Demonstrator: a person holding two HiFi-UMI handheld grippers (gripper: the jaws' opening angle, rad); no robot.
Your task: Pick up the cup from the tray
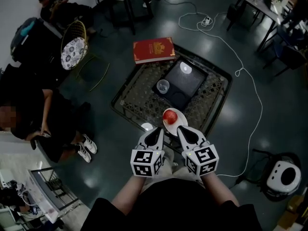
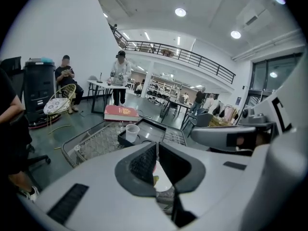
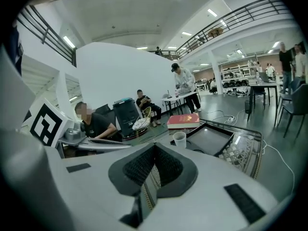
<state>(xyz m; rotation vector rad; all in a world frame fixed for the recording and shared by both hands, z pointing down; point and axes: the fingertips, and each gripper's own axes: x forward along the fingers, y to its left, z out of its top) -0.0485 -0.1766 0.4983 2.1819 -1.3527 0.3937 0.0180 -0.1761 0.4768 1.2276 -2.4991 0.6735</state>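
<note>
Both our claws are closed tight, nothing in either. The left claw (image 1: 156, 131) and right claw (image 1: 185, 131) hover side by side at the near edge of the surface (image 1: 132, 100), close to a plate (image 1: 181, 119) holding a red fruit (image 1: 169, 116). The cup (image 1: 163, 86) stands upright at the left corner of the tray (image 1: 192, 83), well apart from both claws.

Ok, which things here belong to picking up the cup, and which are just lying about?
Job in hand: cup, black tray under it, left hand-held gripper and right hand-held gripper, both shut and empty.
Lying about: red book, plate with red fruit, white cable on the floor.
</note>
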